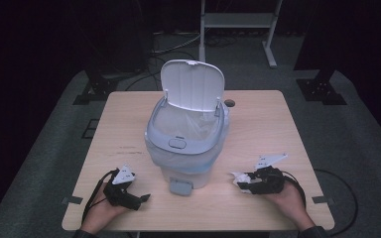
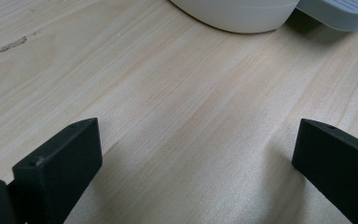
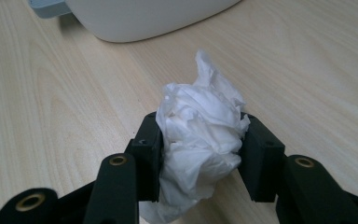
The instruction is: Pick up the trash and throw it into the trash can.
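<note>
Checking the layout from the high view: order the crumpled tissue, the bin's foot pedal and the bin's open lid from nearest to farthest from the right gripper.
1. Crumpled tissue, clamped in the right gripper.
2. Foot pedal, at the bin's front base, left of it.
3. Open lid, upright at the bin's far side.
</note>
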The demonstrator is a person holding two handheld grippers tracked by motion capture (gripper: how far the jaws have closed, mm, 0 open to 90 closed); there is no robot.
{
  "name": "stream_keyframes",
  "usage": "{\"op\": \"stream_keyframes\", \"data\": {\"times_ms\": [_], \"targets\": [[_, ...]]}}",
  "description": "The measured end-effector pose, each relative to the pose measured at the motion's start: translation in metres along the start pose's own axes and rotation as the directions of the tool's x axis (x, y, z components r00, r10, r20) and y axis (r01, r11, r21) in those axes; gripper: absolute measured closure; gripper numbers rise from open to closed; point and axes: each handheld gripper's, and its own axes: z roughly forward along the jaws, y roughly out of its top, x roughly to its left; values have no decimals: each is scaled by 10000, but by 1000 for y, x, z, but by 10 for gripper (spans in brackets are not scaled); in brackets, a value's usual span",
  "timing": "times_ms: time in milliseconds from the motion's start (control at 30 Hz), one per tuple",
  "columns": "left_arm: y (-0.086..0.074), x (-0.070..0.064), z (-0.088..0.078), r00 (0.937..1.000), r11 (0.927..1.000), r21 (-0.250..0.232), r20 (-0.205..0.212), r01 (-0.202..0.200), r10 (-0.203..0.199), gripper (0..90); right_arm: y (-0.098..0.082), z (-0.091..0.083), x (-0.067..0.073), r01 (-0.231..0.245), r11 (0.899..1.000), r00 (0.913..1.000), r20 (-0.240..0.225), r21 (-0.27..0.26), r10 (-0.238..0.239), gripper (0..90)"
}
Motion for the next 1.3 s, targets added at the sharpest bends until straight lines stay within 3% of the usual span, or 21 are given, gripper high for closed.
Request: {"op": "stream_keyframes", "data": {"times_ms": [600, 1300], "targets": [[0, -1, 0, 9999, 10000, -13, 113, -74, 74, 4, 4, -14, -1, 54, 9993, 9994, -330, -382, -67, 549], [0, -1, 0, 9999, 10000, -14, 109, -66, 66, 4, 21, -40, 0, 182, 9907, 9979, -597, -1350, -265, 548]]}}
